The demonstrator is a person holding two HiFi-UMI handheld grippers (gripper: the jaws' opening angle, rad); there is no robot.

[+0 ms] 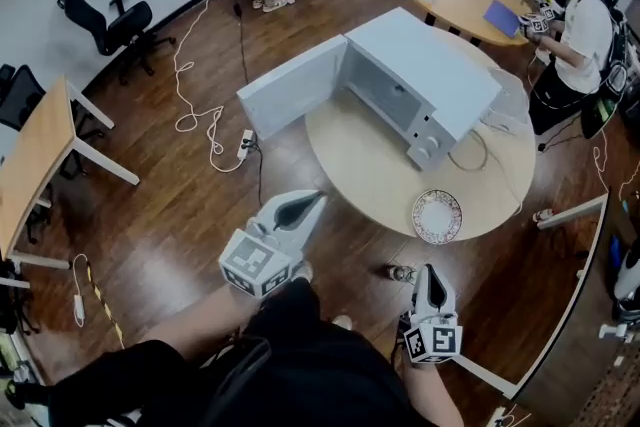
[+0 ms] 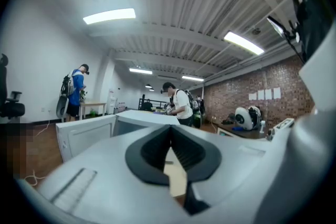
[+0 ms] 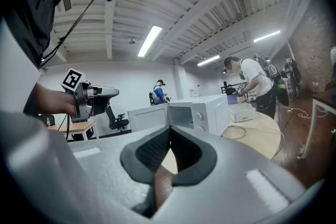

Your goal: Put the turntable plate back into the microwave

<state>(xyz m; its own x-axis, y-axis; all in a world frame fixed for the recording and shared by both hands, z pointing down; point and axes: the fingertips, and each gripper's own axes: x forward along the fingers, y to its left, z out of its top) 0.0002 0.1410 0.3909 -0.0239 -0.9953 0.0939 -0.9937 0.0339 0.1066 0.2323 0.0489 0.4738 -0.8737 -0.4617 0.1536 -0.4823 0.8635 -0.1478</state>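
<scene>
Nearest, the left gripper and the right gripper were held short of the round table, each with its jaws pressed together and empty. The turntable plate lay flat near the table's front edge, just before the microwave, whose door stood swung open. Beyond, a person stood at another table.

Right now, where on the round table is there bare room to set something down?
The widest bare patch is the pale round wooden table top in front of the white microwave, between its open door and the patterned round plate. It is tighter past the microwave's knobs, where a grey cable loops.
</scene>
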